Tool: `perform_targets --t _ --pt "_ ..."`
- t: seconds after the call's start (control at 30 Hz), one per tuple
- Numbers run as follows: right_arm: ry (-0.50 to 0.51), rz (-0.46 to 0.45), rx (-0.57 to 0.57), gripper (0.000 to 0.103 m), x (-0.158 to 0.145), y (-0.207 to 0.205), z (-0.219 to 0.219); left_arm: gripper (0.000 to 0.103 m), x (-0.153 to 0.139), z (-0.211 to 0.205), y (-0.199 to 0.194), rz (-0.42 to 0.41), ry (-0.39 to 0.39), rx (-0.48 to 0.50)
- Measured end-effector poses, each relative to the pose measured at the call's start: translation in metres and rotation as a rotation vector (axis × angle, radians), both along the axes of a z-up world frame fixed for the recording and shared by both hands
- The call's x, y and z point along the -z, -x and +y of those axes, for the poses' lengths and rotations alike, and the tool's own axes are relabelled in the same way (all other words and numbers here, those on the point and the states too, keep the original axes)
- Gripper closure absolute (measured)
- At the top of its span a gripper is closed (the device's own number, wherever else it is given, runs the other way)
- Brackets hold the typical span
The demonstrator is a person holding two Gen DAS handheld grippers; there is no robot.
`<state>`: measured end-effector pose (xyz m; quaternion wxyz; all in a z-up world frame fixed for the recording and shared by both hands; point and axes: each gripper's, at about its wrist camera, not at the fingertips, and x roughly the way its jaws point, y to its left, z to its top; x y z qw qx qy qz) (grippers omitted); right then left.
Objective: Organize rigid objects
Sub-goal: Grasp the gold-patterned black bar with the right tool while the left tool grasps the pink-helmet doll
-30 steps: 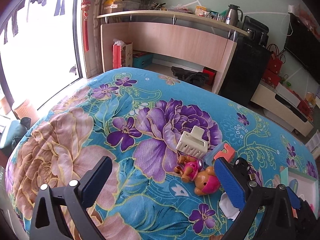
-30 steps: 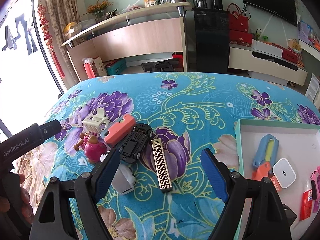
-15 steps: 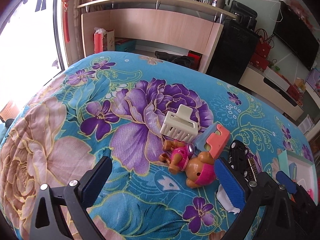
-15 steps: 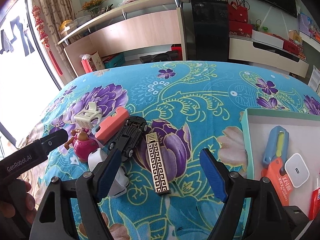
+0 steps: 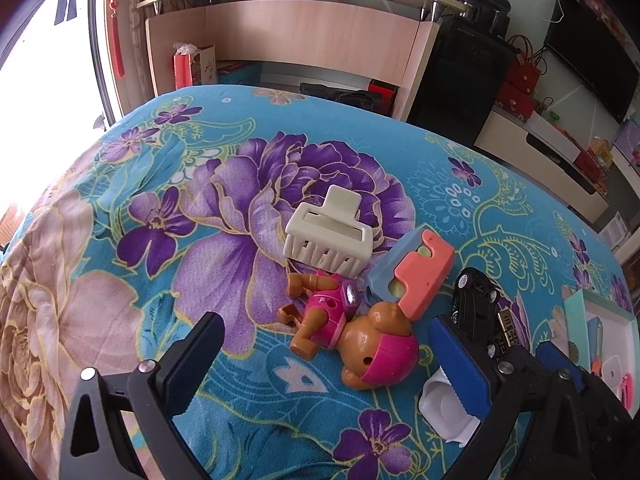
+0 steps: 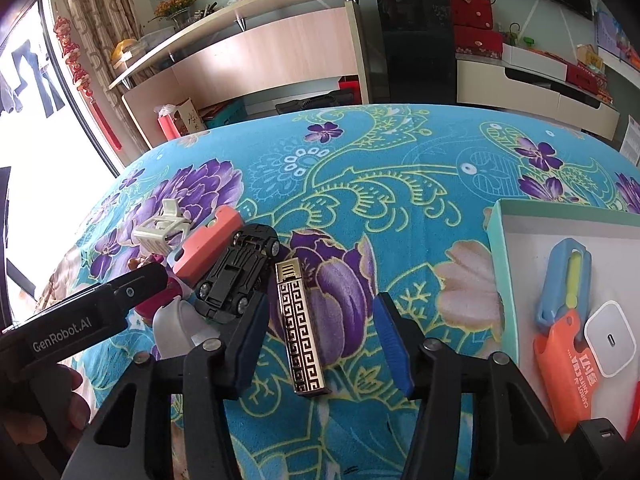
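Note:
My right gripper (image 6: 322,340) hangs over a gold patterned lighter (image 6: 300,328) that lies on the flowered blanket. The lighter is between the closing jaws, and neither pad touches it. My left gripper (image 5: 328,368) is open just above a brown and pink toy dog (image 5: 352,336), which lies between its fingers untouched. Around the dog lie a white hair claw (image 5: 326,240), a coral and blue toy (image 5: 412,272), a black toy car (image 6: 240,272) and a white round case (image 5: 444,408).
A teal-rimmed box (image 6: 496,240) at the right holds a blue and yellow cutter (image 6: 568,280), an orange cutter (image 6: 568,380) and a white charger (image 6: 610,336). A hand (image 6: 40,412) grips the left tool. Beyond the bed stand a desk and a cabinet.
The right jaws have narrowed around the lighter and sunk a little. The left gripper has dropped and shifted towards the toy dog, which now lies between its fingers.

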<state>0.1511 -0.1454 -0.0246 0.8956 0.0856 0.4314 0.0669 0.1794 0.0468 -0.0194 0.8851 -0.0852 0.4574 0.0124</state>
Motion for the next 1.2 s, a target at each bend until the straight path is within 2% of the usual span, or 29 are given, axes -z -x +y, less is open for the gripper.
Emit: perform_targets --t 0.17,0.23,0.37,0.6,0.7,0.77,1.03,1.13,1.2 --pt "0.009 0.017 -0.015 0.049 0.004 -0.001 0.005 0.0 0.004 -0.007 -0.004 0.013 -0.021 0.0" --pt "0.012 0.022 -0.015 0.049 0.005 -0.001 0.005 0.005 0.007 -0.008 -0.005 0.029 -0.046 -0.005" --pt "0.014 0.027 -0.018 0.049 0.007 -0.001 0.006 0.007 0.008 -0.001 -0.002 0.046 -0.035 -0.014" --pt "0.021 0.034 -0.025 0.049 0.009 -0.001 0.007 0.008 0.006 0.015 0.007 0.061 -0.085 -0.055" --pt "0.024 0.035 -0.026 0.05 0.01 -0.001 0.007 0.01 0.007 0.024 0.008 0.062 -0.081 -0.081" --pt "0.028 0.036 -0.026 0.053 0.01 -0.002 0.007 0.015 0.01 0.026 0.007 0.069 -0.076 -0.087" --pt "0.056 0.038 -0.031 0.062 0.012 -0.001 0.011 0.023 0.011 0.024 0.004 0.058 -0.086 -0.077" --pt "0.056 0.039 -0.029 0.068 0.012 -0.001 0.01 0.032 0.01 0.024 0.003 0.048 -0.084 -0.074" --pt "0.049 0.039 -0.029 0.068 0.012 -0.001 0.01 0.033 0.01 0.025 0.003 0.045 -0.085 -0.074"
